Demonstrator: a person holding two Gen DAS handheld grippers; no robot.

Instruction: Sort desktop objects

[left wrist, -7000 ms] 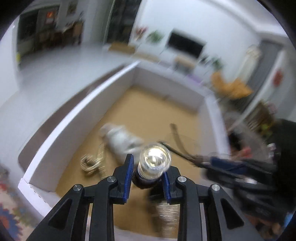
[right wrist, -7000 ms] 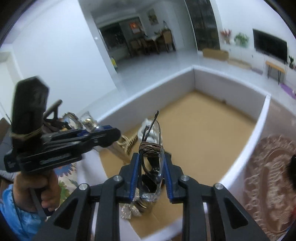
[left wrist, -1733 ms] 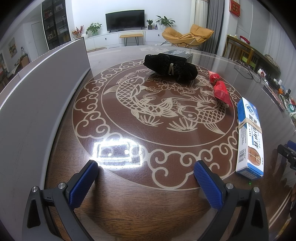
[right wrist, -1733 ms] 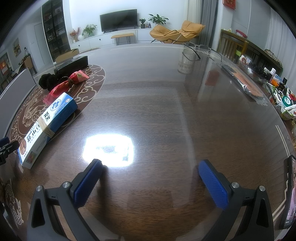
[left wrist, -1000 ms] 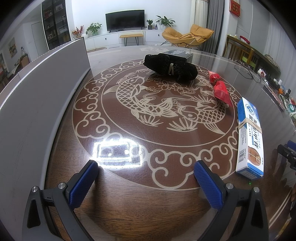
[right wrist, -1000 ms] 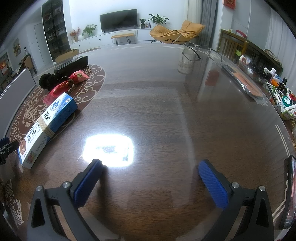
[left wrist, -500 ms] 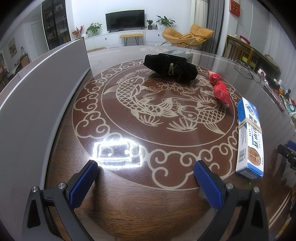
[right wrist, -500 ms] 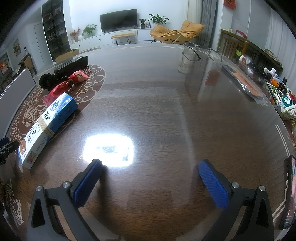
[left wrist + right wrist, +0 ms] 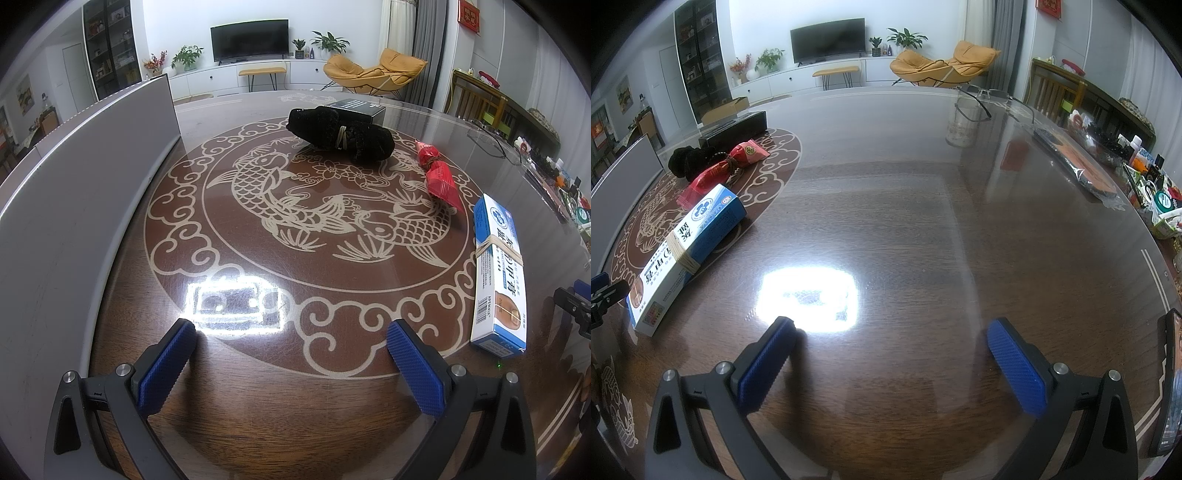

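My left gripper (image 9: 290, 349) rests low over the dark wooden table (image 9: 258, 406), open and empty. Ahead of it on the carp inlay lie a black fuzzy bundle (image 9: 340, 134), a black box (image 9: 356, 109) behind that, a red packet (image 9: 437, 177) and a blue-and-white carton (image 9: 498, 273) bound with rubber bands. The right gripper (image 9: 890, 347) is also open and empty over bare table. Its view shows the carton (image 9: 689, 251), the red packet (image 9: 720, 170), the black bundle (image 9: 689, 157) and the black box (image 9: 733, 129) at the left.
A white box wall (image 9: 74, 192) runs along the left. Eyeglasses (image 9: 982, 98) rest on a glass jar (image 9: 960, 127) far back. A flat wrapped item (image 9: 1075, 162) and small clutter (image 9: 1152, 195) line the right edge; a phone (image 9: 1169, 384) lies at the near right.
Seven seconds ago my left gripper held a bulb and my right held eyeglasses over the box. Both have been open and still on the table for the last 1.7 seconds.
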